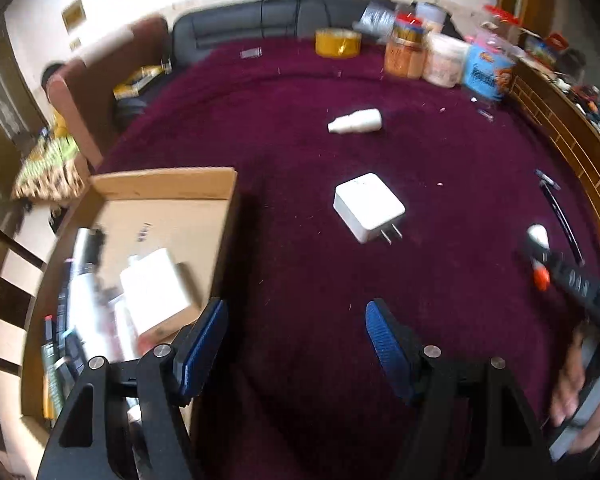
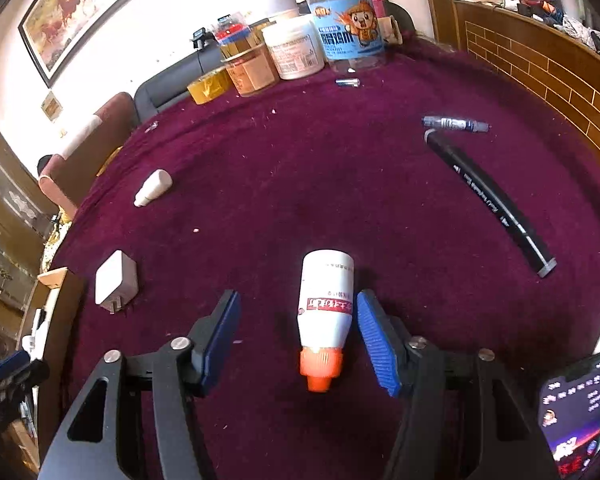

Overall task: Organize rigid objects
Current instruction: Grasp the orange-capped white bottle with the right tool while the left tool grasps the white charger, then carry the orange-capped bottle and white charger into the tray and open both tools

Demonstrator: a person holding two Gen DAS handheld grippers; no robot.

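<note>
- Right gripper [image 2: 298, 338]: jaws spread, straddling the white bottle [image 2: 326, 304] with the orange cap [image 2: 320, 368]. Right pad [image 2: 374, 344] sits at or just beside the bottle's wall; left pad [image 2: 220, 336] stands well clear. Not pinching yet.
- Bottle lies flat on the purple cloth [image 2: 340, 184]. Long axis runs along the fingers' line, cap toward the camera, base pointing away, so the jaws would close across its short width. It sits off-centre, toward the right pad.
- Left gripper [image 1: 296, 344]: jaws spread, nothing between them, cloth below.
- Cardboard box [image 1: 168, 188], already holding several items, lies just left of the left gripper.
- Ahead of the left gripper: white charger [image 1: 366, 206], prongs toward the camera; left hand is nearer to it.
- Farther: small white cone-shaped piece [image 1: 356, 121]; black pen [image 2: 488, 196] to the right.
</note>
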